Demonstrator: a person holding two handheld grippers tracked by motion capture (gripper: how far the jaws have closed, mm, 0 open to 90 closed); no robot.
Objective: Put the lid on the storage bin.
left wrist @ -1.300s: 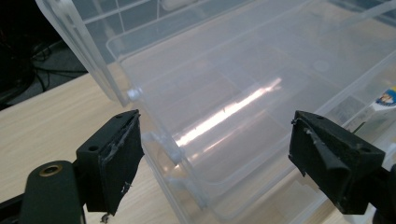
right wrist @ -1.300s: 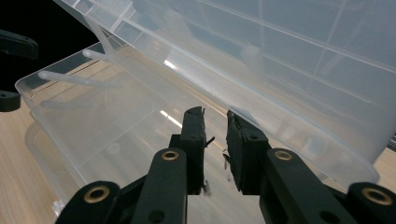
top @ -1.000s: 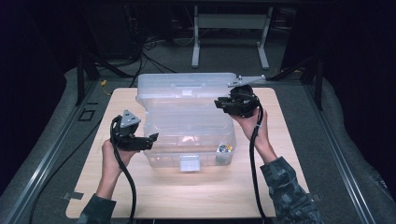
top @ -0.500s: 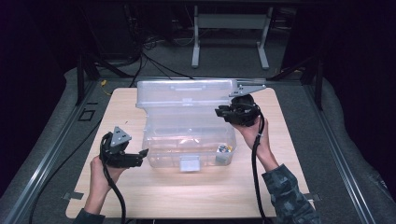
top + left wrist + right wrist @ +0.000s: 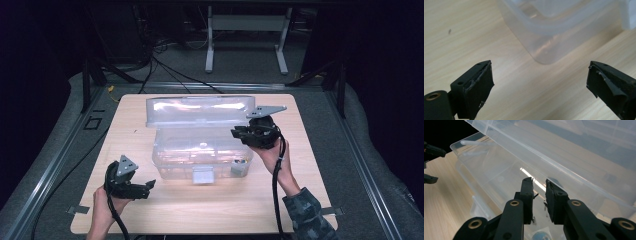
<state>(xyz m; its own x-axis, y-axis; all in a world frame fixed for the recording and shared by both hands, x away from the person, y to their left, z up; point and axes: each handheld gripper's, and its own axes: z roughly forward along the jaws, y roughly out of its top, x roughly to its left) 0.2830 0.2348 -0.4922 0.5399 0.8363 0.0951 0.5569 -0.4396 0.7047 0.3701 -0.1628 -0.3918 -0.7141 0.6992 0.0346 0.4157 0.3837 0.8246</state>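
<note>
A clear plastic box stands mid-table with its lid tipped open toward the back. My left gripper hovers near the table's front left, off the box's front left corner. Its jaws have just been opening and stand wide, open, with nothing between them. My right gripper hangs over the box's right end, shut, its jaws nearly touching and pointing into the box under the lid. The left gripper also appears at that view's left edge.
A small round silvery object lies inside the box at its front right corner. A white latch hangs on the box's front wall. The wooden table ends in a dark padded surround; metal stand legs are behind.
My left hand has pulled away from the box's left side toward the table's front left, and its jaws have spread wider. My right gripper has drifted slightly toward the person.
</note>
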